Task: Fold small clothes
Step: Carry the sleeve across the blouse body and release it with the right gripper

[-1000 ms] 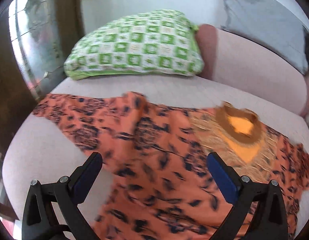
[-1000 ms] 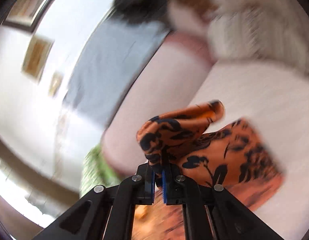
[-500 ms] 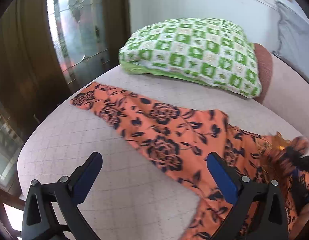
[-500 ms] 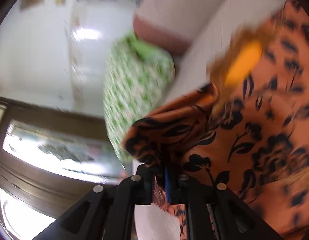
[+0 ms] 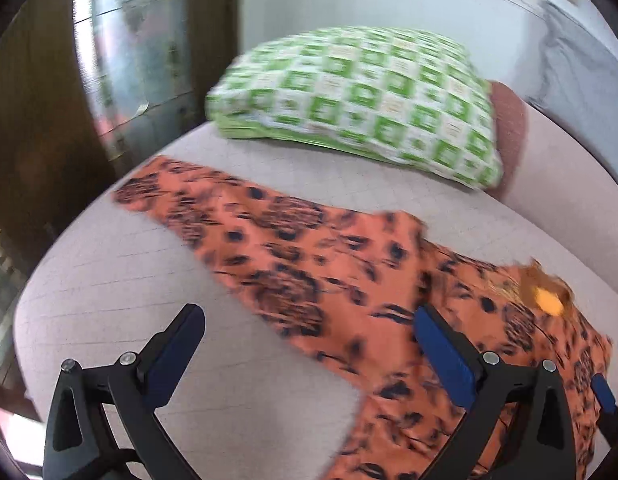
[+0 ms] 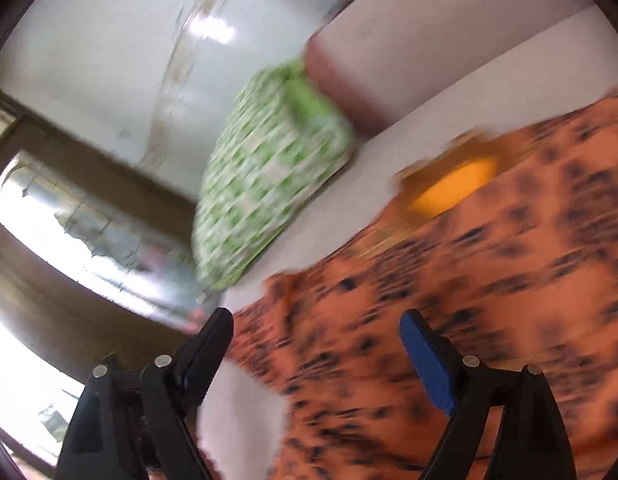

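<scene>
1. An orange garment (image 5: 309,280) with a dark flower print lies spread across a pale quilted cushion (image 5: 109,280), one long sleeve stretched toward the far left corner of the seat.
2. The garment's neckline (image 5: 545,296), trimmed in gold with a yellow lining, shows near the right edge in the left wrist view; in the right wrist view it sits above and beyond the jaws at (image 6: 453,188).
3. The left gripper (image 5: 309,344) hangs over the cloth with its jaws spread wide, nothing between the blue pads; the left finger is above bare cushion, the right finger above the printed fabric.
4. The right gripper (image 6: 317,344) has just been opening and now stands wide apart, gripping nothing; the garment (image 6: 469,300) lies below and beyond its fingers, blurred by motion.
5. A green-and-white checked pillow (image 5: 361,92) rests at the back of the cushion, against the reddish backrest (image 5: 509,120), well apart from the sleeve.
6. A wooden-framed window (image 5: 129,40) stands behind the seat at left.
</scene>
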{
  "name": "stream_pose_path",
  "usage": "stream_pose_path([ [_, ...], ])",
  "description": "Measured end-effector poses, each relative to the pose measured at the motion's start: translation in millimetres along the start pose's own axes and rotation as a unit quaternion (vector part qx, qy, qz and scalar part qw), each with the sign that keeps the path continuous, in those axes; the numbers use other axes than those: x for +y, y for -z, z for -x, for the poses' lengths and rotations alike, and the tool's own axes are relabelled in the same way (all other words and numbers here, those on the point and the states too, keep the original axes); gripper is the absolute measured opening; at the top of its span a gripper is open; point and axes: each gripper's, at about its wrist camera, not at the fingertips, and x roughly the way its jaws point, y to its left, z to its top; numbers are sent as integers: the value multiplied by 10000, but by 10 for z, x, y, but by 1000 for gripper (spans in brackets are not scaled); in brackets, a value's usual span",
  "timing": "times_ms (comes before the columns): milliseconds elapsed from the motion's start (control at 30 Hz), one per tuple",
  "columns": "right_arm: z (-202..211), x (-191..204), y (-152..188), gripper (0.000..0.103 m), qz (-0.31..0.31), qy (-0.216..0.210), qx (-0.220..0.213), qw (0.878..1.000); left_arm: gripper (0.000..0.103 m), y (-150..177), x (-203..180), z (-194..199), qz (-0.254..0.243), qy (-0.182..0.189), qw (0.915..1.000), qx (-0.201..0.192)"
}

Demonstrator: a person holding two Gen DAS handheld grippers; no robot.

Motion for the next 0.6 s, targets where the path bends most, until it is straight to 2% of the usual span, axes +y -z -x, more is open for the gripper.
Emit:
stream_pose_path([
  [67,212,-314,-117,84,-147,313,-246,9991,103,50,-207,-91,-200,261,9993,183],
  [100,317,-438,-157,79,-247,347,-308,9986,103,76,-302,-135,-288,262,9990,226],
  [200,589,-929,-264,73,-755,462,-604,9942,103,151,-616,-373,-686,73,9970,352],
  [267,659,-1215,-343,73,-1121,549,-770,9892,103,202,-784,-621,-849,-16,9944,627],
  [333,547,-1433,-400,72,-1416,627,-585,9862,103,275,-887,-892,-974,-355,9889,1062],
  [367,428,-1605,-413,68,-1718,808,-230,9815,103,302,-901,-968,-893,-420,9884,1156],
  [400,390,-1702,-412,66,-1880,805,-135,9788,103,268,-888,-925,-688,-415,9910,1071],
  [467,454,-1713,-469,67,-1960,630,-177,9784,103,196,-913,-895,-625,-294,9894,1277],
  [533,471,-1691,-494,68,-1935,631,-98,9790,103,119,-909,-792,-583,-158,9908,1209],
  [600,495,-1644,-486,69,-1896,525,-178,9803,103,6,-815,-621,-432,-232,9942,958],
])
